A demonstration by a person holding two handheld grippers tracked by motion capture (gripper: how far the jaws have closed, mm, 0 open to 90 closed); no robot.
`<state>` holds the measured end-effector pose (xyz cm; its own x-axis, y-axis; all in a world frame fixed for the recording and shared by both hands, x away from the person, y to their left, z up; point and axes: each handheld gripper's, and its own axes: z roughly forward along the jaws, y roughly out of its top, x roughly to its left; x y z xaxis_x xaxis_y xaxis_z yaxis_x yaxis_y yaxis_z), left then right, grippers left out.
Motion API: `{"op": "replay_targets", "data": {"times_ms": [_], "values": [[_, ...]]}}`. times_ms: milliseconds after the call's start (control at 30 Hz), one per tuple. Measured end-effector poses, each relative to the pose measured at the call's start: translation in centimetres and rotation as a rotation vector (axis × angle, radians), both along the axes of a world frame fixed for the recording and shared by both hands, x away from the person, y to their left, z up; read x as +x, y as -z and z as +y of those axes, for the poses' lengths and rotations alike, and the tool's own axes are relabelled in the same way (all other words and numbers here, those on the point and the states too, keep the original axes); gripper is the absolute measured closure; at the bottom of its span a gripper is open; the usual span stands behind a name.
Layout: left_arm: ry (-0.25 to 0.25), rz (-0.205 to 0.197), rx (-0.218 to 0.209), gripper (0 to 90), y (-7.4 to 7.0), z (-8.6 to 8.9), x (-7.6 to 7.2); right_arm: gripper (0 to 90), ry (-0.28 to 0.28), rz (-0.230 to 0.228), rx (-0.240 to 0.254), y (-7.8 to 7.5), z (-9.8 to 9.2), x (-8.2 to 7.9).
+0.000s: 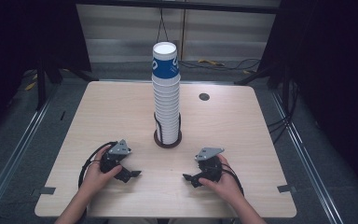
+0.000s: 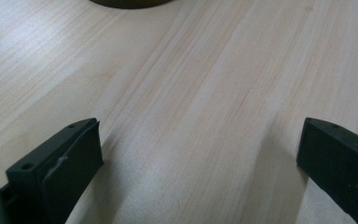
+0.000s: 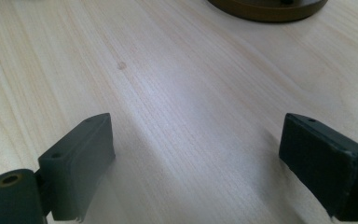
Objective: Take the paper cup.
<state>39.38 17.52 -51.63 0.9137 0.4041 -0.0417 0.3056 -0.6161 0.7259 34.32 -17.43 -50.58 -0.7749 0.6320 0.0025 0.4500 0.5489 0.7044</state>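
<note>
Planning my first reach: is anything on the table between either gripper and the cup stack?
Nothing visible. The cup stack stands upright on its dark round base mid-table. The left gripper and right gripper, both open and empty, rest nearer the person; bare wooden table lies between them and the stack.

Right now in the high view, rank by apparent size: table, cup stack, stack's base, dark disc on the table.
1. table
2. cup stack
3. base, showing as a rim around the stack's foot
4. dark disc, smallest, though farther from the camera
</note>
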Motion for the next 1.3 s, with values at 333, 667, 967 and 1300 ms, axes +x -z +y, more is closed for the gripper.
{"op": "replay_targets", "data": {"times_ms": [333, 667, 967, 1300], "values": [[0.001, -0.001, 0.001, 0.0, 0.0, 0.0, 0.0, 12.7, -0.014, 0.005, 0.002, -0.1, -0.1, 0.3], [-0.051, 0.056, 0.048, 17.7, -1.2, 0.7, -0.2, 13.4, -0.052, 0.037, 0.05, -2.1, -0.1, 0.6], [-0.032, 0.118, -0.048, 16.0, -4.0, 0.5, -0.7, 14.3, -0.071, 0.027, 0.099, -5.5, 0.1, 1.5], [-0.027, 0.1, -0.088, 15.9, -9.1, -0.4, 0.6, 14.3, -0.071, -0.011, 0.112, -8.2, 0.1, 3.1]]}}
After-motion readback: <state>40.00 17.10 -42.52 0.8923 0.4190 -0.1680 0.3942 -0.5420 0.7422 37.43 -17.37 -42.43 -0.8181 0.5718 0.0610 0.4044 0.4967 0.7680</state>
